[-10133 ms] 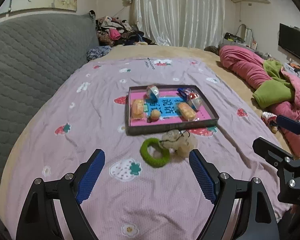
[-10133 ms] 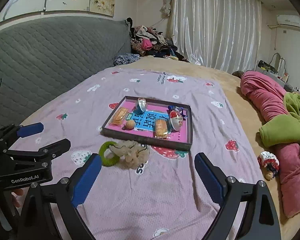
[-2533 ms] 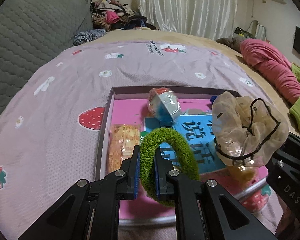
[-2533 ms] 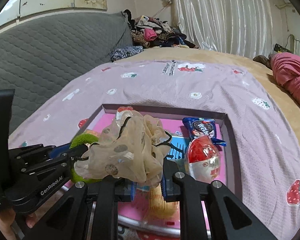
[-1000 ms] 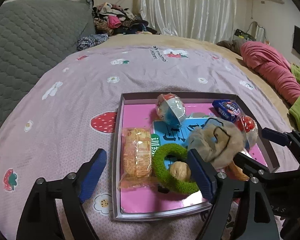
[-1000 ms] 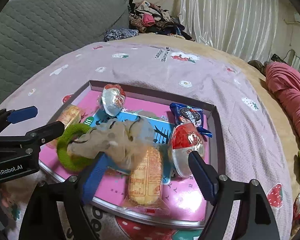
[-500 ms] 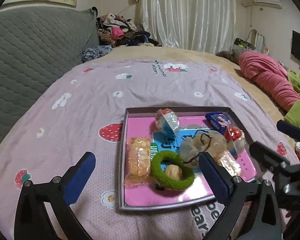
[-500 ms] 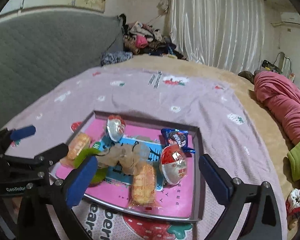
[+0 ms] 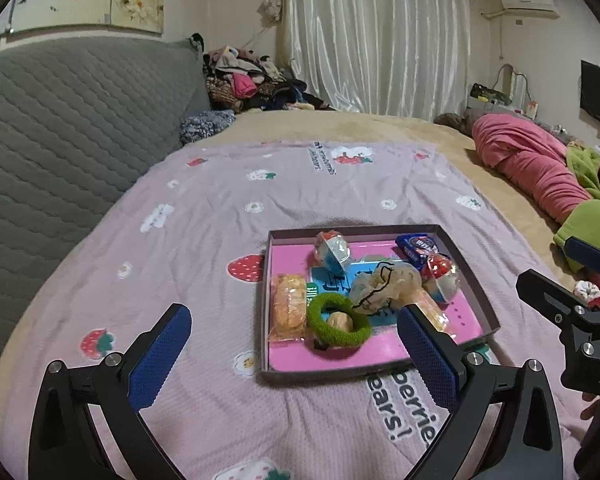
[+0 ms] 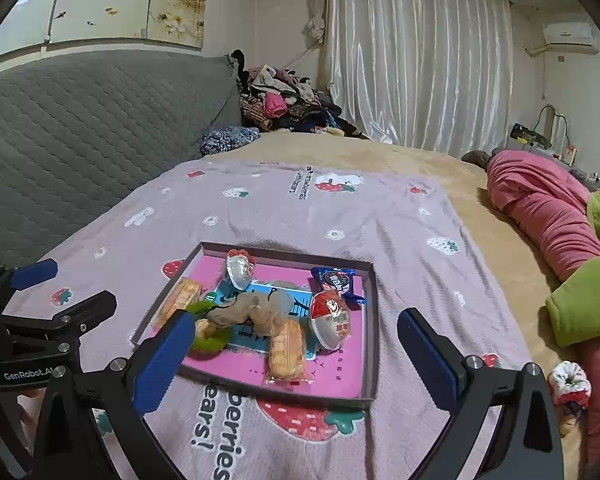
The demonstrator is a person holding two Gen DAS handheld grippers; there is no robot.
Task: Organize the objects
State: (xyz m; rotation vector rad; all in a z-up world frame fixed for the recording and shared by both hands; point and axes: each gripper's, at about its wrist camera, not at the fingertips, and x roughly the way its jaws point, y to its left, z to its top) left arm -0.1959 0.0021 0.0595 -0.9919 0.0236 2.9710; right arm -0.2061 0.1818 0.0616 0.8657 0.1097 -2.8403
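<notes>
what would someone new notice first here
The shallow box with its bright pink floor, sitting on the strawberry-print blanket, crowded with wrapped snacks, a green hair tie and a beige scrunchie. Both hand-held grippers, left and right, frame it, open and empty.
</notes>
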